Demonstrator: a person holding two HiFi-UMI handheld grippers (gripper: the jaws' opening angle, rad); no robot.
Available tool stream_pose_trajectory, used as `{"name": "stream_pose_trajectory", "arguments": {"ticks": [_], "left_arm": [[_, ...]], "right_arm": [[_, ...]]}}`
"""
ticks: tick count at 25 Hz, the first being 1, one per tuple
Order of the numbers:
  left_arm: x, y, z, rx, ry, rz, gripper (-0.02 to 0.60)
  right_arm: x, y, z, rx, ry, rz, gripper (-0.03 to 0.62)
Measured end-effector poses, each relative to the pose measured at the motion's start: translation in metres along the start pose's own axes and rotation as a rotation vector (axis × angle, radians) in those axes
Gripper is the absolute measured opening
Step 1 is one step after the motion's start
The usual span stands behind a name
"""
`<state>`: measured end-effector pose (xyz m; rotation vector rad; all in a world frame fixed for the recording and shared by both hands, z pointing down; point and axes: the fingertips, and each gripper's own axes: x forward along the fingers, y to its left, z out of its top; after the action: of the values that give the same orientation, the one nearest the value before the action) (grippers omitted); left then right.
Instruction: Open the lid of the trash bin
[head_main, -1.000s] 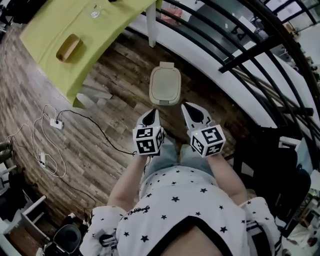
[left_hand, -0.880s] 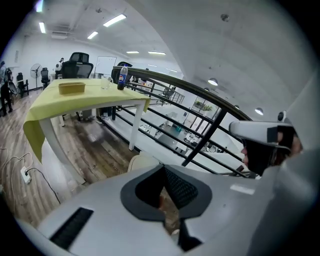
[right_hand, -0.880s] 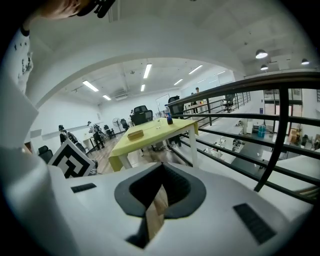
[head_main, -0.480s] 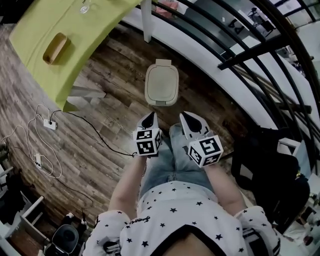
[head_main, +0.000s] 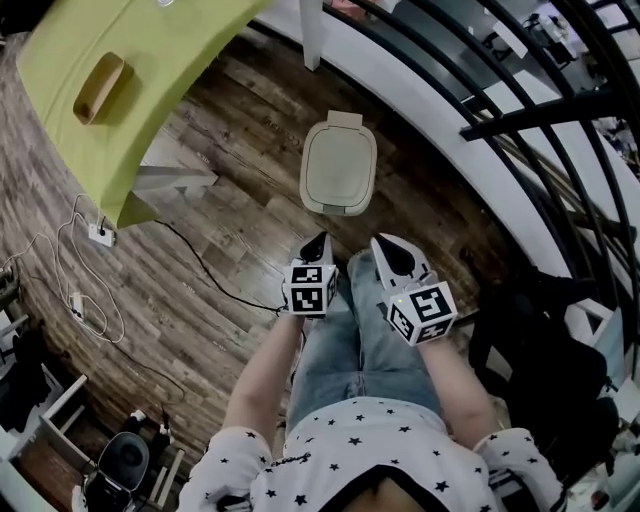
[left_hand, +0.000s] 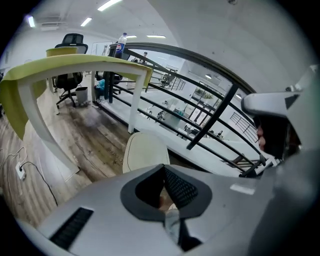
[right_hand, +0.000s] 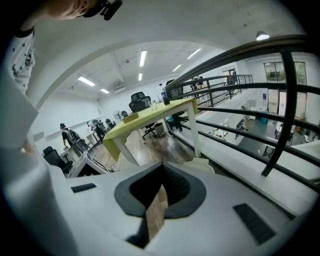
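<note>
The trash bin (head_main: 338, 172) stands on the wooden floor (head_main: 230, 190), close to the floor's edge along the black railing (head_main: 520, 112) and not far from a white leg (head_main: 311, 40) of the lime-green tabletop (head_main: 150, 70). Its pale lid (head_main: 340, 160) lies flat and closed over the bin, with a small block showing at the end nearest the railing.

You hold both tools low in front of your jeans (head_main: 355, 350), short of the bin and touching nothing. The left tool (head_main: 321, 240) points toward the bin's near end but stays apart from it. In the left gripper view its jaws are clenched, tips meeting with nothing between them, and the bin (left_hand: 144, 152) shows just beyond them. The right tool (head_main: 384, 244) sits just beside the left one, a little right of the bin's middle. In the right gripper view its jaws are clenched too — only a thin sliver of floor shows through, and nothing is gripped. A corner of the bin (right_hand: 206, 164) peeks past the tool's body there.

A tan oblong thing (head_main: 97, 88) lies on the tabletop. A black cable (head_main: 205, 268) runs across the floor from a white power strip (head_main: 100, 234) toward your feet.
</note>
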<state>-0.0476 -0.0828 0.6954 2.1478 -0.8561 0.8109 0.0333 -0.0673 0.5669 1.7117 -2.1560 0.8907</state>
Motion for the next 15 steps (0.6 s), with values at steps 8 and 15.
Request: {"name": "stream_pose_trajectory", "arguments": {"ticks": [8, 15], "left_arm": [[0.052, 0.014, -0.034, 0.021, 0.067, 0.019, 0.011], [0.094, 0.024, -0.057, 0.034, 0.102, 0.040, 0.011]], "right_arm": [[0.020, -0.020, -0.034, -0.011, 0.038, 0.009, -0.006], [0.031, -0.033, -0.065, 0.015, 0.072, 0.012, -0.006]]}}
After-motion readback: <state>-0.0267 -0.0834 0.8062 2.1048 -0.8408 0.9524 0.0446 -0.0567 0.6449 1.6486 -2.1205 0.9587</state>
